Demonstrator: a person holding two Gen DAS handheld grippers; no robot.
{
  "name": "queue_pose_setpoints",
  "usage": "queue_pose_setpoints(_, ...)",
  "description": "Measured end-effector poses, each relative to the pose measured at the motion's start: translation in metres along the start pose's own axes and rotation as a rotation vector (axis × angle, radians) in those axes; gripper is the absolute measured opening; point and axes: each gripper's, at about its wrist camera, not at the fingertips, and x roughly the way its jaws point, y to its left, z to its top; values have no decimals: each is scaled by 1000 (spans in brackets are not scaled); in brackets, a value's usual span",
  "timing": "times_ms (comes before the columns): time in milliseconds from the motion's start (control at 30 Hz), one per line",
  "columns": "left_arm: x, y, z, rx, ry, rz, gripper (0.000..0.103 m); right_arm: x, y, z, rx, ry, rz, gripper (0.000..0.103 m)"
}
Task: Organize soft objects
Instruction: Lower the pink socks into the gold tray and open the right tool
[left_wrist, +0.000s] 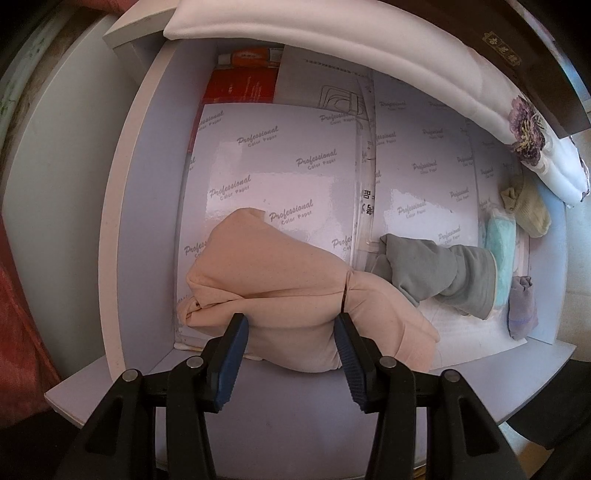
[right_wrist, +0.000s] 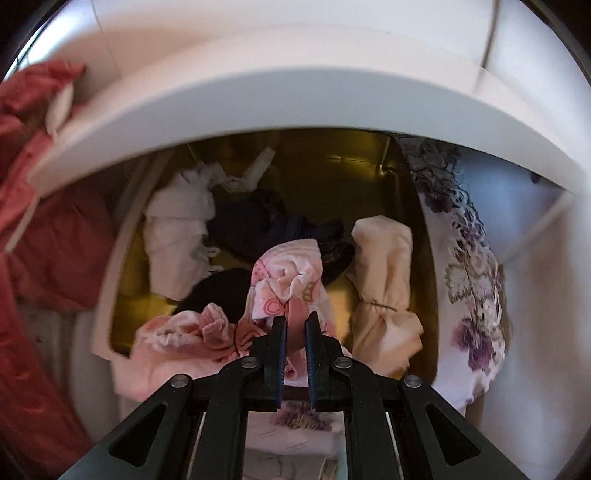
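Note:
In the left wrist view my left gripper (left_wrist: 290, 328) points down into a white drawer (left_wrist: 147, 184) lined with printed paper. It is shut on a knotted peach cloth bundle (left_wrist: 280, 273) that lies at the drawer's near edge. A grey bundle (left_wrist: 428, 273) lies just right of it. In the right wrist view my right gripper (right_wrist: 296, 325) is shut on a pink patterned cloth (right_wrist: 291, 273), above a gold-lined bin (right_wrist: 351, 173). The bin holds a white bundle (right_wrist: 177, 236), dark cloths (right_wrist: 266, 221), a tied cream bundle (right_wrist: 384, 280) and pink pieces (right_wrist: 177, 339).
A teal piece (left_wrist: 500, 251), a yellow-green sock (left_wrist: 528, 214) and a purple sock (left_wrist: 521, 306) lie along the drawer's right side. A white floral quilt (left_wrist: 406, 66) overhangs its far edge. A white board (right_wrist: 258, 107) juts over the bin, with red fabric (right_wrist: 44, 240) left and floral bedding (right_wrist: 469, 280) right.

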Motion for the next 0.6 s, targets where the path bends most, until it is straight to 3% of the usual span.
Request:
queue_pose_setpoints(167,0,1,-1,0,0,1,49,17,1,9,-36,-27,-104,10)
queue_pose_setpoints(300,0,1,0,-3,0,3,49,19,-11,10,4,-13,-37,15)
queue_pose_setpoints(367,-1,0,0,-2,-1,7,49,12,-18,6,35,-20,6,32)
queue_pose_setpoints(433,0,0,0,-1,-2,8,49,2,-21,1,59,-36,34,40)
queue_pose_setpoints(600,0,-1,-1,-2,-4,8,50,-19,-17,-18,38,-29,105,40)
